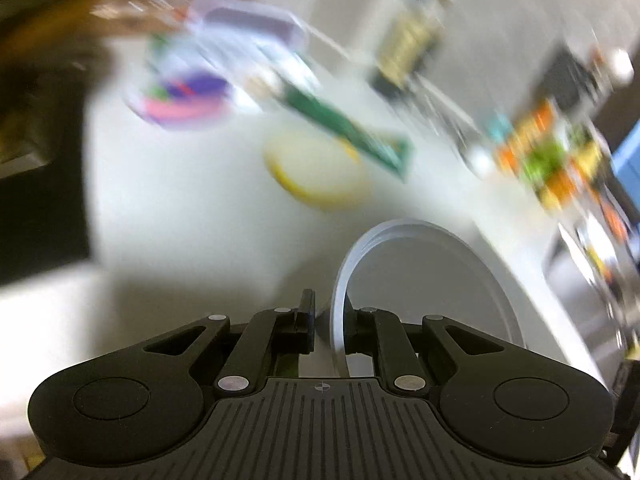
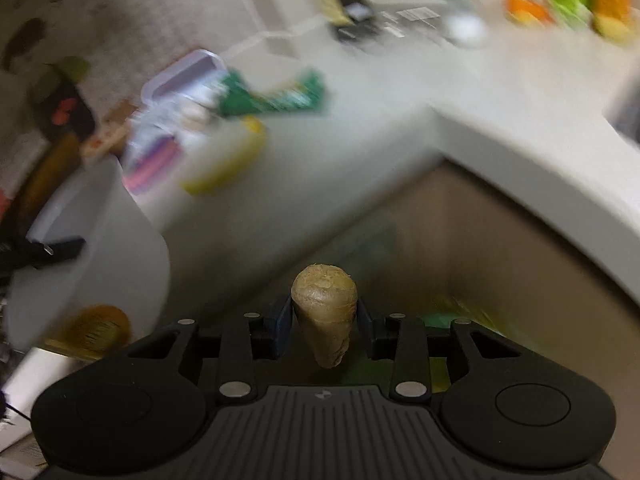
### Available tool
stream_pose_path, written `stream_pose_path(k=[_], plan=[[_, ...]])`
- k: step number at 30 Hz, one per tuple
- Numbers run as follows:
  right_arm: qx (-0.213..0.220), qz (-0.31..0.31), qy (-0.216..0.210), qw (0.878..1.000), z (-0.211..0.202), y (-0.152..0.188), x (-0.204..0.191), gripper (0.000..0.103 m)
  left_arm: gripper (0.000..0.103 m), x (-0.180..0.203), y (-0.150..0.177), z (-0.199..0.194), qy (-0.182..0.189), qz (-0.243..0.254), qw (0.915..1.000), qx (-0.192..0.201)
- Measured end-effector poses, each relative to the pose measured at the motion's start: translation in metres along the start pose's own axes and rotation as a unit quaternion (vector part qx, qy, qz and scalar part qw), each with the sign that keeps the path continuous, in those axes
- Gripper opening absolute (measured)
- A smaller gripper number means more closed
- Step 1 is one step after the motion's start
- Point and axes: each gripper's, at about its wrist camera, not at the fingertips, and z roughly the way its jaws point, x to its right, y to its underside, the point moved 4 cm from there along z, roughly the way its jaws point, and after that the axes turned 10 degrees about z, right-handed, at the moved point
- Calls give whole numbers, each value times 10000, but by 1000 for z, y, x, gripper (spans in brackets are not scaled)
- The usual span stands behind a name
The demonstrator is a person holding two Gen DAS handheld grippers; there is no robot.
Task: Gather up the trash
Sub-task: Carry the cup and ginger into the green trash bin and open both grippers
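In the left wrist view my left gripper (image 1: 330, 320) is shut on the rim of a white bowl (image 1: 432, 280), which stands on edge over the white counter (image 1: 180, 208). The right wrist view shows that bowl (image 2: 100, 240) at the left, with a black finger on its rim. My right gripper (image 2: 324, 320) is shut on a tan, knobbly piece of ginger root (image 2: 325, 308). It hangs past the counter edge (image 2: 500, 148), above a brown space (image 2: 448, 240) with blurred green and yellow things at the bottom.
On the counter lie a yellow-rimmed lid (image 1: 316, 172), a green packet (image 1: 352, 128), a purple-lidded clear box (image 1: 248, 24) and a dish of purple and pink things (image 1: 184, 100). Colourful packets (image 1: 552, 160) crowd the right. Both views are motion-blurred.
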Motion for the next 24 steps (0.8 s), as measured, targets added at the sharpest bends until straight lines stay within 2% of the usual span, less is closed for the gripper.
stream_pose_path(k=[2,5,7,11,14,17,19,20,21,24], plan=[[-3,99,262,9996,-6,20,29,35,13,24,20,25,174,180,9991,-348],[2,134,867,9961,-16,47,74,35,14,53,59,82,300,386,9932,-1056],[-103,266,1155,9929,-17,64,101,35,14,62,88,123,215,405,9882,-1460],[-326,593,1555,9855,-6,98,148,35,14,65,155,234,-184,268,9765,-2129],[-443,731,1894,9782,10,122,170,35,14,65,193,307,-102,158,9725,-2321],[-550,823,2076,9732,27,140,186,35,14,62,222,370,-186,311,9730,-2279],[-636,807,2135,9715,37,147,192,35,16,57,232,396,-186,381,9733,-2254],[-662,779,2144,9714,41,148,194,35,21,55,237,407,-119,360,9735,-2257],[-682,737,2143,9716,45,149,195,35,26,53,242,415,-65,365,9722,-2313],[-717,579,2158,9721,58,147,198,35,29,48,251,425,-20,402,9671,-2511]])
